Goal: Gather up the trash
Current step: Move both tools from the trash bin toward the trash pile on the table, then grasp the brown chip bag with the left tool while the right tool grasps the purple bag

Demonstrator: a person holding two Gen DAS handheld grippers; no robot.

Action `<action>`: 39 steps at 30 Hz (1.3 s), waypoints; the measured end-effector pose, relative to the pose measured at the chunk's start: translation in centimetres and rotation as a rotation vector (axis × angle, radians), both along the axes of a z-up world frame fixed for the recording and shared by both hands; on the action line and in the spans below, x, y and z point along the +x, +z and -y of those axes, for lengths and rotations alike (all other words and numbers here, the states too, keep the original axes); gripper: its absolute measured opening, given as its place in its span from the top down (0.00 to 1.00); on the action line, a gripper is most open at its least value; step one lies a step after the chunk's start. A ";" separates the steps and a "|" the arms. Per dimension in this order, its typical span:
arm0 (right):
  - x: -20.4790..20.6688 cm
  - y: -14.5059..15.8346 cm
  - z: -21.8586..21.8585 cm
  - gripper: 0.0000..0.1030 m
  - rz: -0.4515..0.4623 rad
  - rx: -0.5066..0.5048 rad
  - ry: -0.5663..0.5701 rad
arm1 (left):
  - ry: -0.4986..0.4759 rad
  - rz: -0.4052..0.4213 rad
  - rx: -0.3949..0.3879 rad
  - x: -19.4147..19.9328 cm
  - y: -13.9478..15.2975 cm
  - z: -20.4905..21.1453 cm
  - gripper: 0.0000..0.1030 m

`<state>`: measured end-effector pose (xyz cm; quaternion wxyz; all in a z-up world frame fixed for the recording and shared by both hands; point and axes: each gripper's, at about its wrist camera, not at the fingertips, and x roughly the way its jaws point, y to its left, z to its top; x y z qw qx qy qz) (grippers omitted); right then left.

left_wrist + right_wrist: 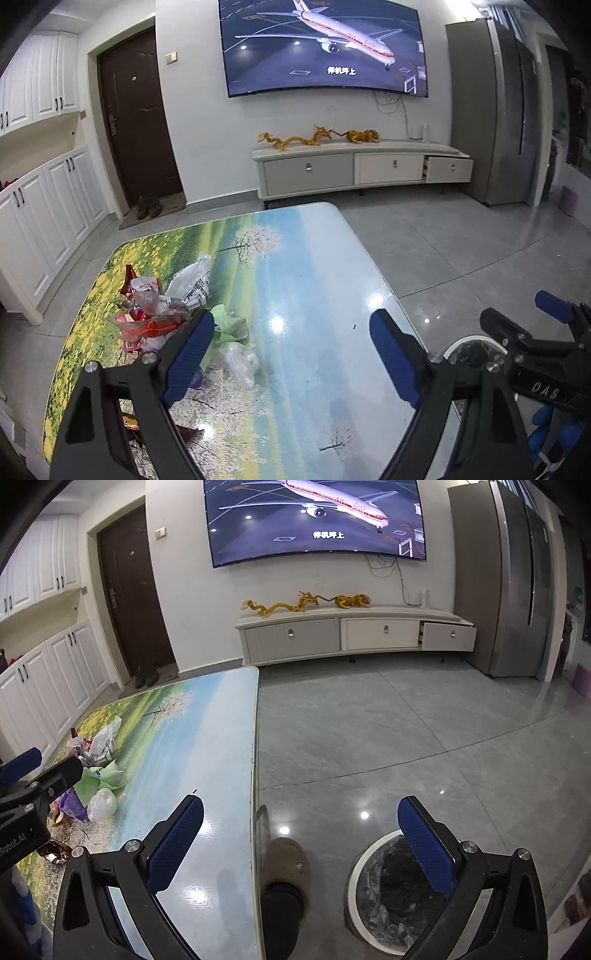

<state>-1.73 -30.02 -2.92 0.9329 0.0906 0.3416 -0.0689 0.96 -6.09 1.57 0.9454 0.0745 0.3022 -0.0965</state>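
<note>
a big tv (pixel 325 44) hangs on the wall and shows a plane. under it stands a long low cabinet (pixel 362 170) with one drawer pulled out a bit, and a toy dragon (pixel 295 139) lies on top. a dark door (pixel 136 122) is on the left, next to white cupboards (pixel 51 206). close to us is a table (pixel 295 295) with a picture of trees, yellow flowers and blue sky on it. the trash pile (pixel 162 310) sits on the left part of the table: red wrappers, clear bags, a green paper (pixel 229 325) and a small clear bag (pixel 242 360). on the grey floor just beside the table stands a round bin (pixel 388 890) with a white rim and a dark bag inside. a foot in a fuzzy brown slipper (pixel 284 864) is between the table and the bin. the left gripper (pixel 291 356) is over the table with its blue fingers wide apart, holding nothing; one finger is right by the trash pile. the right gripper (pixel 301 843) is over the table edge and the bin, spread wide too, holding nothing.
</note>
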 end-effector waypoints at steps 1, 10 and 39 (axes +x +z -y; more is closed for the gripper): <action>0.0 0.3 0.0 0.00 -0.001 -0.005 -0.004 | -0.008 0.009 -0.014 -0.1 0.1 -0.6 0.17; 0.0 1.7 -0.1 0.00 -0.020 0.008 -0.055 | -0.061 0.006 -0.083 -0.2 -0.6 -3.9 0.11; 4.8 -0.3 -12.0 0.13 -0.117 0.088 0.328 | -0.172 -0.157 -0.088 0.3 -8.3 -18.9 0.11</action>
